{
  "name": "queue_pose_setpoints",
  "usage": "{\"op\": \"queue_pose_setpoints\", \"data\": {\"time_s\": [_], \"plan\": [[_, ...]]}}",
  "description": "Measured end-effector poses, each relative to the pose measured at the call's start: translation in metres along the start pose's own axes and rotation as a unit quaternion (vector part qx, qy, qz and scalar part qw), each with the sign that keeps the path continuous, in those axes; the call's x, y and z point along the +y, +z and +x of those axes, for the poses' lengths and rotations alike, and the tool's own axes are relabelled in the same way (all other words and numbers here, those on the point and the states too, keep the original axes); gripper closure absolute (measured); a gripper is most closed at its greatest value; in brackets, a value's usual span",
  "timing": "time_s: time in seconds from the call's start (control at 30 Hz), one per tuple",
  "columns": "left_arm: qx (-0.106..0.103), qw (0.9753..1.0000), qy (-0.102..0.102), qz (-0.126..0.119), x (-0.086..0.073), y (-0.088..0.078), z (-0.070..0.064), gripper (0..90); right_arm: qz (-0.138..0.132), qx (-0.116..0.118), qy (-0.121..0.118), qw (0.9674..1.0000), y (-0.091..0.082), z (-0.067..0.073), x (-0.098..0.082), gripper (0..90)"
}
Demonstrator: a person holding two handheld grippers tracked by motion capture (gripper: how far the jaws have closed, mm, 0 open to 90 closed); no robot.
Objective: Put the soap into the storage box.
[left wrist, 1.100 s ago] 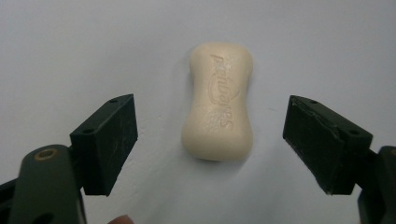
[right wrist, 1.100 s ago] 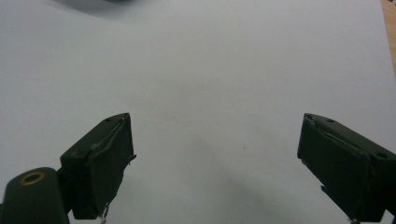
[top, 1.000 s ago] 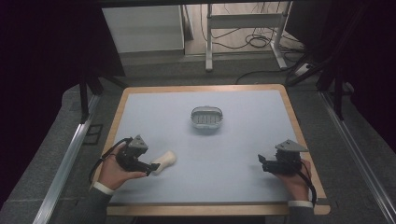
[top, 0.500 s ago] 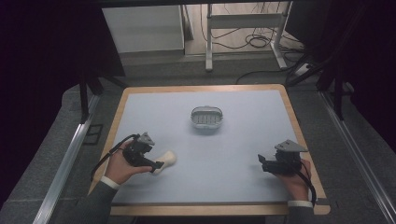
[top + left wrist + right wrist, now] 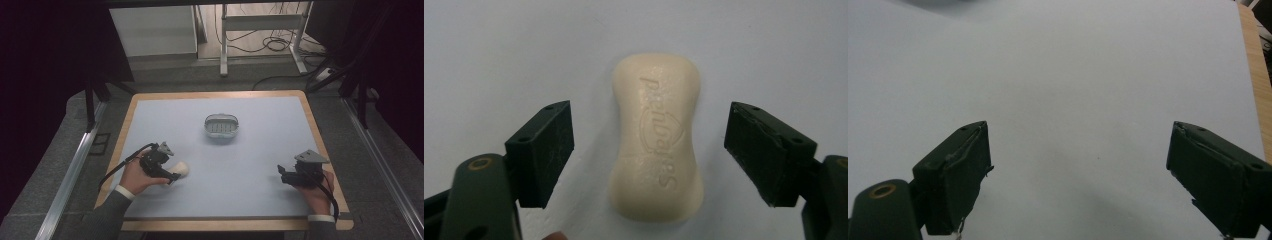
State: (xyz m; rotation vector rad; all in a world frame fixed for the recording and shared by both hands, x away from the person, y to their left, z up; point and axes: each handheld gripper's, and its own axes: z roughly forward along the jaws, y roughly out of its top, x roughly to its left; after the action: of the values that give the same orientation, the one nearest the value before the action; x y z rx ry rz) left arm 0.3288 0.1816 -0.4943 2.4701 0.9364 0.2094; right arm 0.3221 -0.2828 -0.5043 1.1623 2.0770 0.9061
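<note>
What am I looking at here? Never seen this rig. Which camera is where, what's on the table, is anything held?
There is no robot. A person stands at the near edge of the table with a hand-held two-jaw tool in each hand: the left gripper and the right gripper.

The high view comes from a fixed camera above, looking down on the table. The other two pictures come from cameras riding on each gripper, looking out along its black jaws.

On the table lie a cream bar of soap and, farther back near the middle, a small grey soap dish.

Nothing is held. The left gripper's jaws stand open on either side of the soap with gaps on both sides. The right gripper's jaws are open over bare table.
</note>
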Motion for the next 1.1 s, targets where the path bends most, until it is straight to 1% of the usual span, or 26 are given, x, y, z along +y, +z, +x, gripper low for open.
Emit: {"op": "queue_pose_setpoints", "data": {"time_s": [0.13,0.23,0.33,0.4,0.5,0.53,0.57,0.63,0.7,0.77,0.87,0.93,1.1], "plan": [[-0.004,0.9998,0.006,0.020,0.003,0.008,0.000,24.2,-0.002,-0.002,-0.002,1.0000,-0.001,0.001,0.001,10.4],[-0.007,0.9995,0.008,0.029,0.004,0.011,-0.001,25.9,0.001,0.000,-0.005,1.0000,0.000,0.002,0.001,10.4],[-0.009,0.9994,0.008,0.033,0.004,0.013,0.000,27.7,0.003,0.001,-0.008,1.0000,0.001,0.002,0.001,10.3],[-0.012,0.9992,0.006,0.037,0.004,0.014,0.001,31.5,0.003,0.001,-0.008,1.0000,0.001,0.002,0.001,10.3],[-0.012,0.9990,0.004,0.043,0.005,0.016,0.002,33.9,0.001,0.000,-0.009,1.0000,0.000,0.002,0.001,10.3],[-0.012,0.9988,0.001,0.047,0.005,0.017,0.002,36.2,0.001,-0.001,-0.008,1.0000,0.000,0.002,0.001,10.3],[-0.012,0.9988,0.001,0.047,0.005,0.017,0.002,37.3,0.001,-0.001,-0.008,1.0000,0.000,0.002,0.001,10.3],[-0.015,0.9984,0.000,0.055,0.005,0.019,0.003,40.9,0.003,-0.002,-0.007,1.0000,0.000,0.002,0.001,10.3],[-0.016,0.9984,0.000,0.055,0.005,0.019,0.003,44.3,0.003,-0.003,-0.008,1.0000,0.000,0.002,0.001,10.3],[-0.019,0.9981,0.001,0.058,0.005,0.020,0.003,45.8,0.003,-0.006,-0.008,0.9999,0.000,0.002,0.001,10.4],[-0.019,0.9979,0.000,0.062,0.005,0.022,0.002,46.2,0.003,-0.007,-0.008,0.9999,0.000,0.002,0.001,10.3],[-0.018,0.9976,0.000,0.067,0.005,0.024,0.002,48.5,0.003,-0.009,-0.007,0.9999,0.000,0.001,0.001,10.4],[-0.017,0.9974,-0.002,0.070,0.006,0.024,0.002,49.4,0.002,-0.013,-0.007,0.9999,0.000,0.001,0.001,10.4]]}}
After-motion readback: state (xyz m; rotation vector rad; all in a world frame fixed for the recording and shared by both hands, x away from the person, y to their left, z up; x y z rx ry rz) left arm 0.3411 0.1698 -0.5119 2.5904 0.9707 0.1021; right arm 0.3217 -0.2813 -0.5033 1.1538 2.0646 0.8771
